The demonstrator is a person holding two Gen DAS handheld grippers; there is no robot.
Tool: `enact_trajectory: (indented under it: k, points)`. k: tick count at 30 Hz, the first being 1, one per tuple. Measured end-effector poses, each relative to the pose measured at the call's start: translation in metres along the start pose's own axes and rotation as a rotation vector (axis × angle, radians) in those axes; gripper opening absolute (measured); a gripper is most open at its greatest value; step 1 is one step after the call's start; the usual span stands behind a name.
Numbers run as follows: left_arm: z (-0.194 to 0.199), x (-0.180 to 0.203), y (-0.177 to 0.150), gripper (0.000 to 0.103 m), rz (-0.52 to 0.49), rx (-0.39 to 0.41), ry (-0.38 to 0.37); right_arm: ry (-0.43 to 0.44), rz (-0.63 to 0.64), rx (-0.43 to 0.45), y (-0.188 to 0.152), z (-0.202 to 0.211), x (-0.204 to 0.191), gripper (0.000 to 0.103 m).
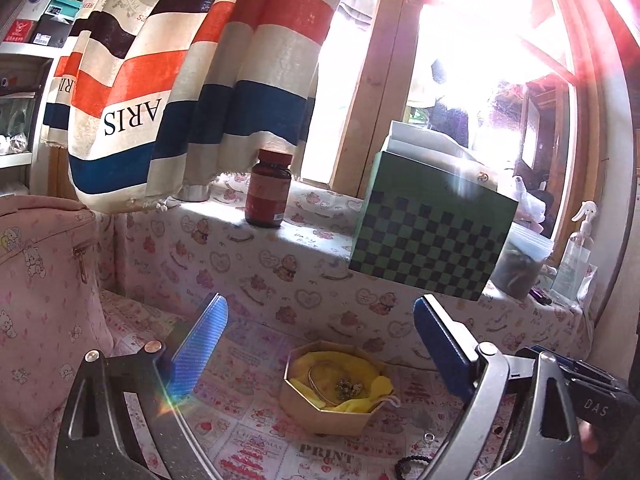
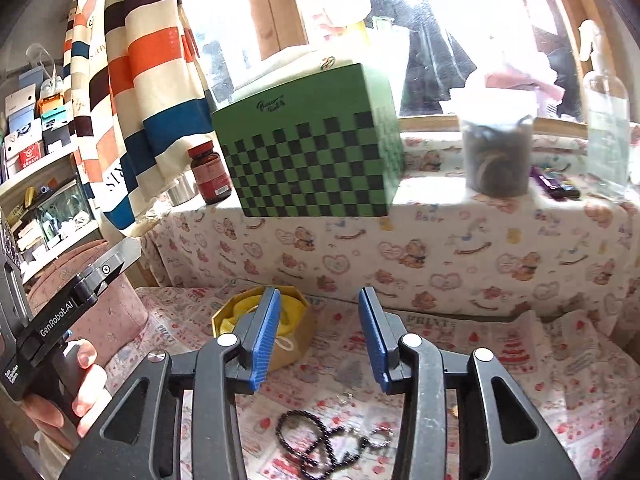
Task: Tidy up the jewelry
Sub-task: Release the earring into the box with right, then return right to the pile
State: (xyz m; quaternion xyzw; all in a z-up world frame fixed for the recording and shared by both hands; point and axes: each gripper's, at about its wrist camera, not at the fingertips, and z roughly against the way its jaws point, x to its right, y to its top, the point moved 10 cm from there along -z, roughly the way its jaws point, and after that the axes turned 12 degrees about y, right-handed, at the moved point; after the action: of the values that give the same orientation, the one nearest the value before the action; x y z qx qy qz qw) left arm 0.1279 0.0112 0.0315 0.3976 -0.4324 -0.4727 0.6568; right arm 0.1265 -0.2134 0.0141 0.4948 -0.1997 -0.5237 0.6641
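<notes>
Sitting on the printed cloth: octagonal box (image 1: pixel 326 400) with yellow lining, already cradling a bangle and small charms, presumably the collecting spot. Lying just right of that box, unsorted: black bead bracelet (image 2: pixel 316 440). Hovering near the box, right gripper (image 2: pixel 320 336) partly open and empty above the beads, left gripper (image 1: pixel 320 344) spread wide, gripping nothing.

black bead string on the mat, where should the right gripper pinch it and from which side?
Pinch one strand of the bead string at its upper left loop, coming from above. It lies flat and limp on the mat, so there is no edge for a side approach. That loop looks clear of the tangle with the keyring. The right gripper is open with nothing between its pads.
</notes>
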Motion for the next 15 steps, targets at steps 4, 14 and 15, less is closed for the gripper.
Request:
enact_trajectory:
  k: [4,14,15]
  points:
    - [0.014,0.016,-0.003,0.098,-0.052,0.040,0.000,-0.049,-0.002,0.035,-0.007,0.030,0.022,0.046]
    - [0.033,0.054,-0.020,0.100,-0.180,0.103,0.003,-0.120,-0.210,-0.003,-0.033,0.045,0.096,0.047]
    - [0.034,0.058,-0.022,0.100,-0.204,0.117,0.008,-0.129,-0.212,-0.015,-0.036,0.044,0.099,0.047]
